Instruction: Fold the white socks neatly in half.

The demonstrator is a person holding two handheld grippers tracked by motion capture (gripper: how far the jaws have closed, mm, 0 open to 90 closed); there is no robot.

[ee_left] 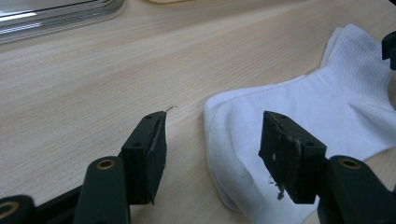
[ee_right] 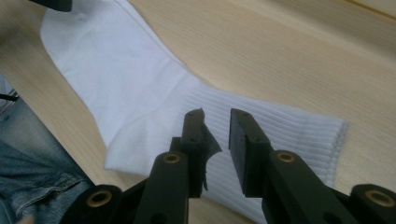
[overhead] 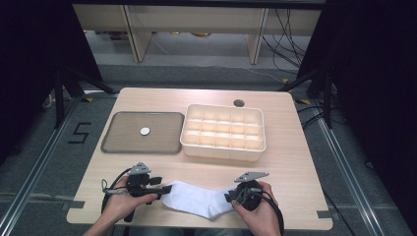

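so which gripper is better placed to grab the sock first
Left, probably: the left gripper has its jaws wide open astride the white sock's toe end. The right gripper hovers over the cuff, jaws nearly closed.

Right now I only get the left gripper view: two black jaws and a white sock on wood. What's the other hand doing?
Observer: The right gripper hangs over the ribbed cuff end of the white sock, jaws slightly apart.
Operator: Anything farther back on the table?
Observer: A cream box divided into many compartments, all looking empty.
Operator: And that tray at my top edge?
Observer: One small white disc lies on the grey tray.
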